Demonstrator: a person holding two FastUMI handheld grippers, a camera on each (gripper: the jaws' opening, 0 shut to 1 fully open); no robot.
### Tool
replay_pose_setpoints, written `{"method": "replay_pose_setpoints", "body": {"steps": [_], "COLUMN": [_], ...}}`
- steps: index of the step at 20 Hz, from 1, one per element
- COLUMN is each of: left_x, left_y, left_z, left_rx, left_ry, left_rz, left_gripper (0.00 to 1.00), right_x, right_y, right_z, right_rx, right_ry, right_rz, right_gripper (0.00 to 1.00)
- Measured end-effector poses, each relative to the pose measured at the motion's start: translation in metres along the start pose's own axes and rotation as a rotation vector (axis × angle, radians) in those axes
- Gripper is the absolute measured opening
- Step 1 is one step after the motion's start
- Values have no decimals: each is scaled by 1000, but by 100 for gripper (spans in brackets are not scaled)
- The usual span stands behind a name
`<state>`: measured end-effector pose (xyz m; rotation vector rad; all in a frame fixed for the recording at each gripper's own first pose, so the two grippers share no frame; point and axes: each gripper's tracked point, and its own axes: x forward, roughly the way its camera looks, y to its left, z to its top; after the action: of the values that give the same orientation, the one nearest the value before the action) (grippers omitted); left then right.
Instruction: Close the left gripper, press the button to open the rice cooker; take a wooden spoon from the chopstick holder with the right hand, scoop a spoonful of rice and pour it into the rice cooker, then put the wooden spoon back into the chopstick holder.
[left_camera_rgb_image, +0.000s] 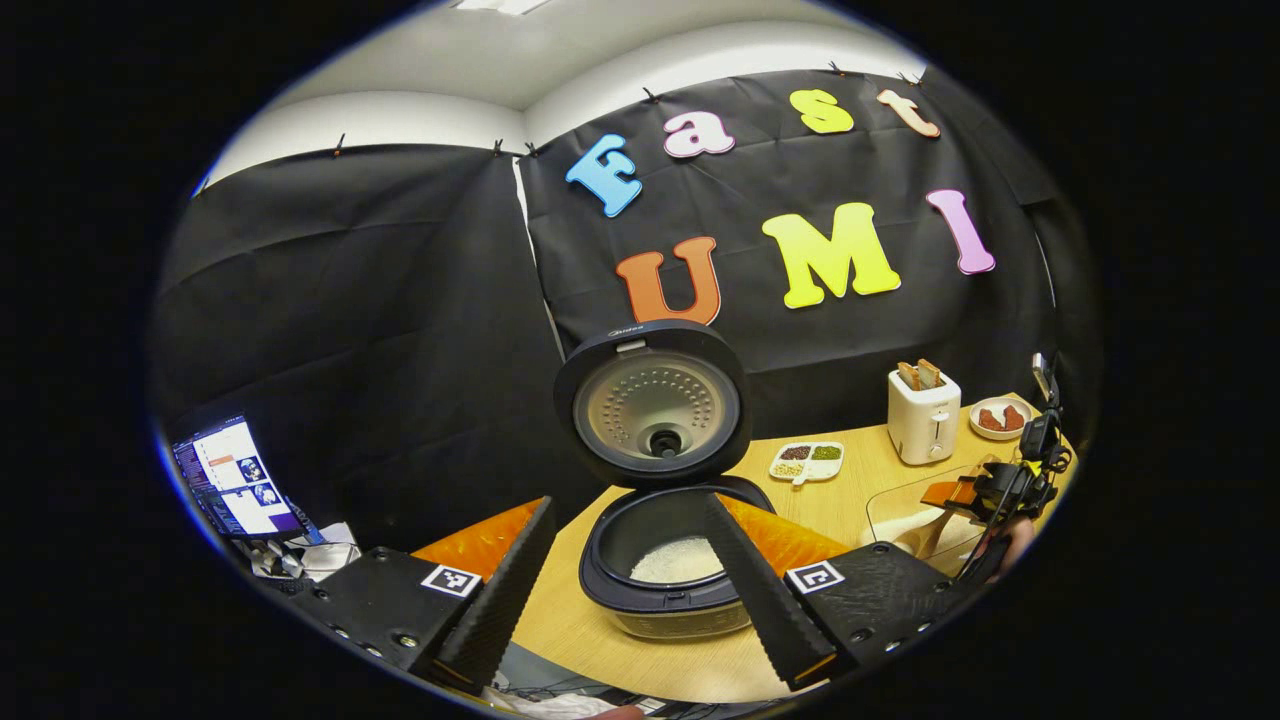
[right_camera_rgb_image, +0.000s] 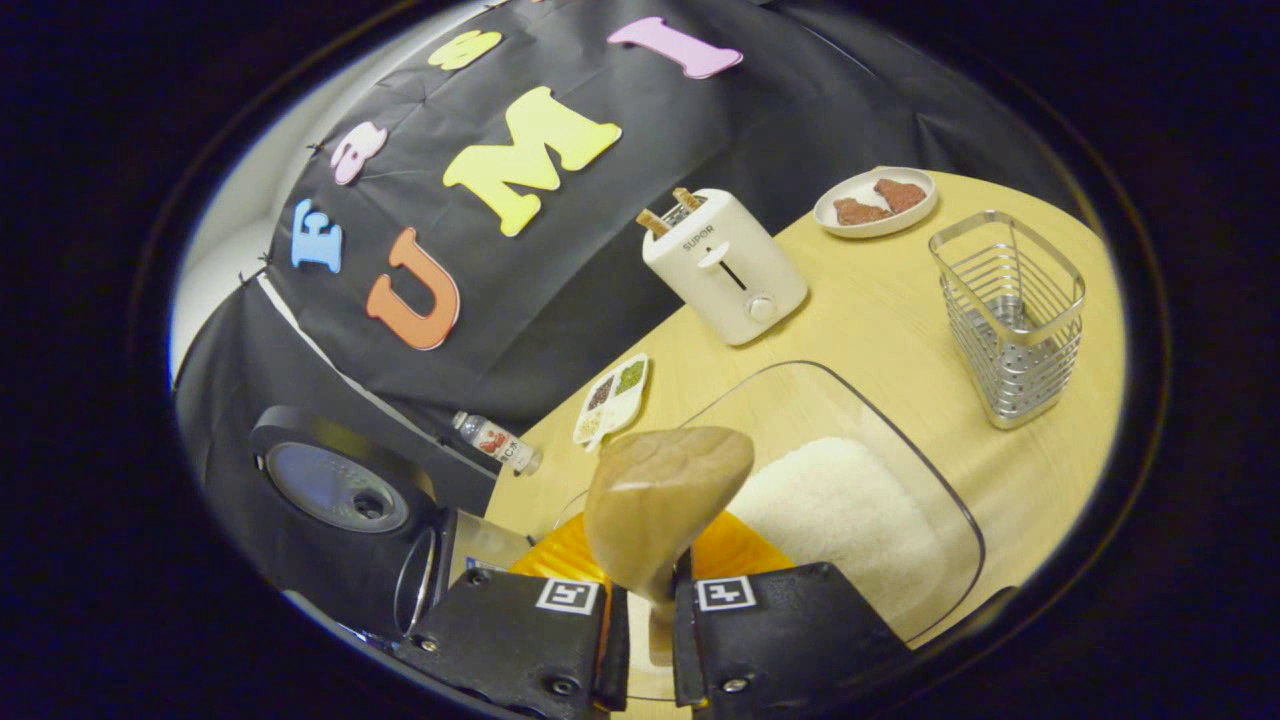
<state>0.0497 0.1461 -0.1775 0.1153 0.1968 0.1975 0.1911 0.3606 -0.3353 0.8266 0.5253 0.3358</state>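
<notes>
Rice lies white in the open black rice cooker (left_camera_rgb_image: 665, 560), framed by the left gripper (left_camera_rgb_image: 640, 590), fingers spread. Right gripper (right_camera_rgb_image: 648, 625) fingers pinch the pale wooden spoon (right_camera_rgb_image: 665, 500) above the clear glass rice bowl (right_camera_rgb_image: 905, 470); wire chopstick holder (right_camera_rgb_image: 1010, 315) stands apart on the tabletop (right_camera_rgb_image: 880, 310).

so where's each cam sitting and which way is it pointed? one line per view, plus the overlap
Left gripper view: rides the left tongs, open, facing the open rice cooker with rice inside.
Right gripper view: rides the right tongs, shut on the wooden spoon, tilted down over the glass bowl of rice, chopstick holder beyond.
Shared: rice cooker, toaster, divided dish, table.
</notes>
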Motion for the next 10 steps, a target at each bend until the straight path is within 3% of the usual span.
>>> {"method": "replay_pose_setpoints", "body": {"steps": [10], "left_x": [0], "left_y": [-2], "left_z": [6], "left_rx": [1], "left_ry": [-8], "left_rz": [-5], "left_gripper": [96], "right_x": [-13], "right_y": [-13], "right_z": [36], "right_rx": [318], "right_ry": [-17], "right_rz": [97], "right_gripper": [22]}}
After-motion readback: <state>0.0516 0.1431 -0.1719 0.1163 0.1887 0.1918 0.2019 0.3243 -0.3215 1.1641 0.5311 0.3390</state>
